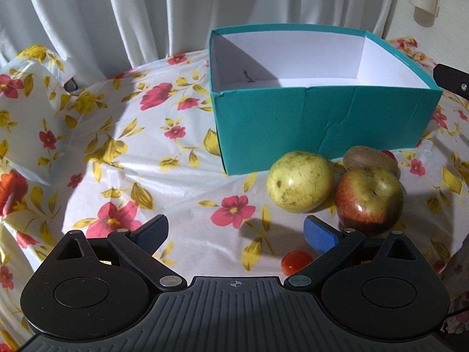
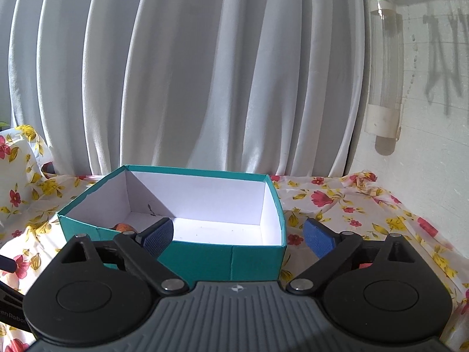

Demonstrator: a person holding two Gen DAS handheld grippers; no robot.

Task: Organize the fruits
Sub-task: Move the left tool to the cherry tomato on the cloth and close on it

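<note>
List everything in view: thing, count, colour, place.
box: one, teal outside, white inside, open, on the tablecloth
piece of fruit in the box: one, reddish, near left corner, mostly hidden
yellow-green apple: one, in front of the box
red apple: one, beside the yellow-green one
kiwi: one, brown, behind the red apple
small tomato: one, red, near the left gripper
tablecloth: one, white, floral
curtain: white, behind
left gripper: open, empty
right gripper: open, empty, over the box
</note>
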